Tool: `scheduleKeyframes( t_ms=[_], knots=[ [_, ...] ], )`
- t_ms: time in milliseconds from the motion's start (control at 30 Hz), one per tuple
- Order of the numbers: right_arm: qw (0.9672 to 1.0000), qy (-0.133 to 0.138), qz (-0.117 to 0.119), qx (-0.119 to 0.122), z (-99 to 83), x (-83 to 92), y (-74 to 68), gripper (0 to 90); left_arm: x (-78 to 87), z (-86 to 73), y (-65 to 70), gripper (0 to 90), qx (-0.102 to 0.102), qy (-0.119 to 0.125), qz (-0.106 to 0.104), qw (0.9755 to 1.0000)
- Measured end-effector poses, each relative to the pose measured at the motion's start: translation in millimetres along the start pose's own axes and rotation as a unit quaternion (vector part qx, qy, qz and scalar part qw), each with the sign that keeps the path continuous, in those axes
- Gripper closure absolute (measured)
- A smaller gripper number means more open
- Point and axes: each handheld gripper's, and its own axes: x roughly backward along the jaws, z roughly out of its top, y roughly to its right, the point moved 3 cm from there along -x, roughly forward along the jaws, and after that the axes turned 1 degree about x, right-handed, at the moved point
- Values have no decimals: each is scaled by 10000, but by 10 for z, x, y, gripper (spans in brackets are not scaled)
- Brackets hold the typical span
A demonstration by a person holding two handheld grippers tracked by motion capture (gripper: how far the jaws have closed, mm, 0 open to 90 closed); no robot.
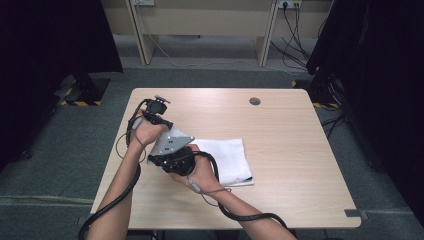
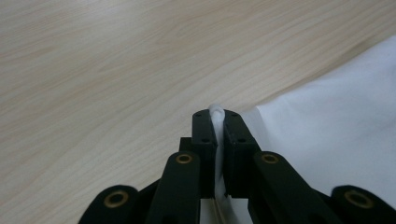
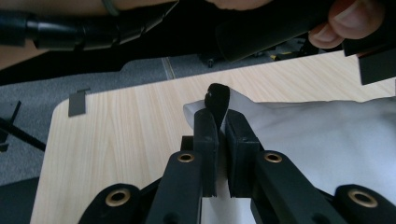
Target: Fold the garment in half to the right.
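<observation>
place: we read this as a lab or office recording room | evidence: we see grey carpet floor (image 1: 60, 150), black curtains (image 1: 50, 40), wall sockets with cables (image 1: 290, 30), hazard-taped stand feet (image 1: 82, 95), wooden table (image 1: 290, 150)

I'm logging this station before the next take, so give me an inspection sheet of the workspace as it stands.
Surface: light wooden table, round grommet hole near the far edge.
Job's things: folded white cloth lying near the table's middle, a dark mark at its near corner.
Clutter: nothing seen.
Grippers: left hand-held gripper shut on the cloth's edge; right hand-held gripper shut on a cloth corner with a black tab.
Cables: a black cable trails along each forearm; more wiring on the floor beyond the table.
Surroundings: grey carpet, wooden desk legs behind, dark curtains at both sides.
</observation>
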Motion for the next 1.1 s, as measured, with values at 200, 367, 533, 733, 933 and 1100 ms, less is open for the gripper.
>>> scheduleKeyframes(
  t_ms=[200, 367, 533, 733, 933, 1100],
  knots=[
    [9999, 88, 20, -87, 69, -37, -2, 850, 60, 22, -28, 847, -38, -11, 59, 10000],
    [9998, 134, -25, -111, 108, -69, -13, 851, 90, 44, -57, 847, -47, -32, 136, 9999],
    [9998, 165, -64, -122, 124, -62, -4, 851, 105, 66, -58, 847, -17, 21, 165, 9999],
    [9997, 215, -104, -110, 177, -3, 25, 851, 172, 158, -8, 848, -41, 126, 157, 9998],
    [9994, 299, -159, -97, 203, 86, 60, 851, 232, 238, 13, 849, 256, 179, 175, 9994],
    [9990, 383, -207, -77, 202, 178, 77, 851, 242, 269, 19, 849, 552, 217, 34, 9982]
  ],
)
